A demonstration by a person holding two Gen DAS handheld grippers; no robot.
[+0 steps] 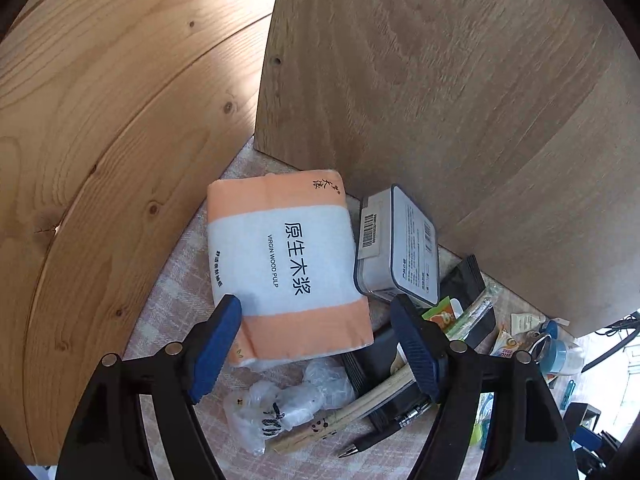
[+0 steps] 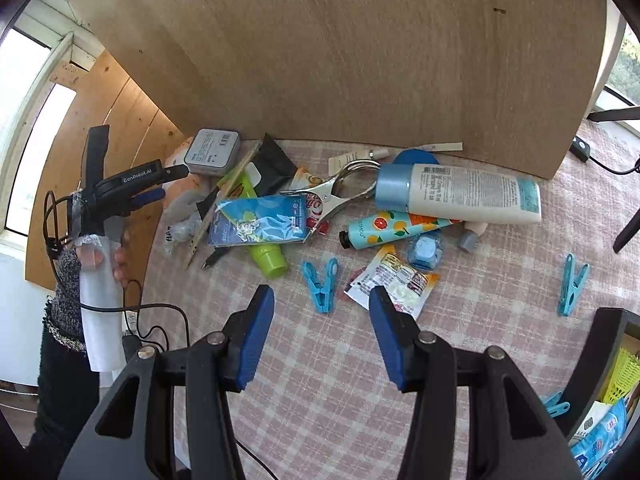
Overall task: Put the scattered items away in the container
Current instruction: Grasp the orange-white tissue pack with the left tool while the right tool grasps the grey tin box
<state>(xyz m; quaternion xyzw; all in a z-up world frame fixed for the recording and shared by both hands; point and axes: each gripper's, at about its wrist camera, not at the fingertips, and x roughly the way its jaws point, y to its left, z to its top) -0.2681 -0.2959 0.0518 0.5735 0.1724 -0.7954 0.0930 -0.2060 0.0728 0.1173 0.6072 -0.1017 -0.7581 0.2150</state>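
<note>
My left gripper (image 1: 316, 312) is open, its blue pads on either side of the near end of an orange-and-white tissue pack (image 1: 284, 260) that lies on the checked cloth. A grey tin (image 1: 396, 246) leans beside the pack. My right gripper (image 2: 322, 300) is open and empty above the cloth, just short of a blue clothespin (image 2: 322, 282) and a snack sachet (image 2: 394, 280). The dark container (image 2: 600, 360) sits at the right edge and holds packets and a yellow basket. The left gripper also shows in the right wrist view (image 2: 160, 184).
A heap lies by the wooden board (image 2: 340, 52): white lotion bottle (image 2: 460, 194), fruit-print tube (image 2: 392, 228), metal clamp (image 2: 340, 188), green tube (image 2: 264, 252), blue packet (image 2: 260, 224), chopsticks (image 1: 352, 412), pen (image 1: 384, 428). Another clothespin (image 2: 572, 284) lies right. Cables hang off the left edge.
</note>
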